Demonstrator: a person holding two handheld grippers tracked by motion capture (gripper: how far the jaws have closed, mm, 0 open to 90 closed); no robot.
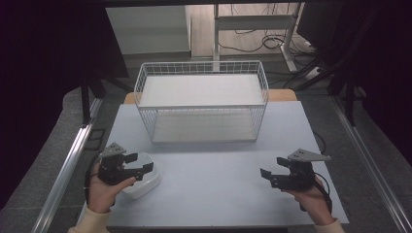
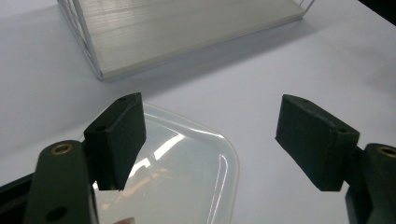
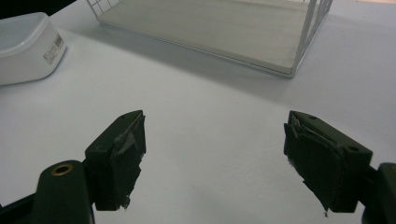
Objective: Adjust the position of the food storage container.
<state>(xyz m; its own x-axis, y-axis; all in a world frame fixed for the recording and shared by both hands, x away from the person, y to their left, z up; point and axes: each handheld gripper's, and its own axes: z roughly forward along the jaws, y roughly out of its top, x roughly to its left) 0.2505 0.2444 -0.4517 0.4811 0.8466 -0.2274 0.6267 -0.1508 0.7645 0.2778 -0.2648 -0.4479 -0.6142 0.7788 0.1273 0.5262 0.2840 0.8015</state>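
A translucent white plastic container (image 1: 142,180) sits on the table near its front left, under my left gripper (image 1: 137,167). In the left gripper view the container's clear lid (image 2: 182,172) lies below the wide-apart jaws of the left gripper (image 2: 210,140), which is open and holds nothing. My right gripper (image 1: 272,176) hovers over bare table at the front right, open and holding nothing. In the right gripper view the right gripper (image 3: 215,154) has worn pads (image 3: 128,154), and the container (image 3: 28,46) shows at the upper left.
A white wire two-level rack (image 1: 201,99) with pale shelf boards stands at the back middle of the table (image 1: 214,194). Its lower shelf (image 3: 210,28) faces both grippers. Metal rails run along both table sides, and cables lie on the floor behind.
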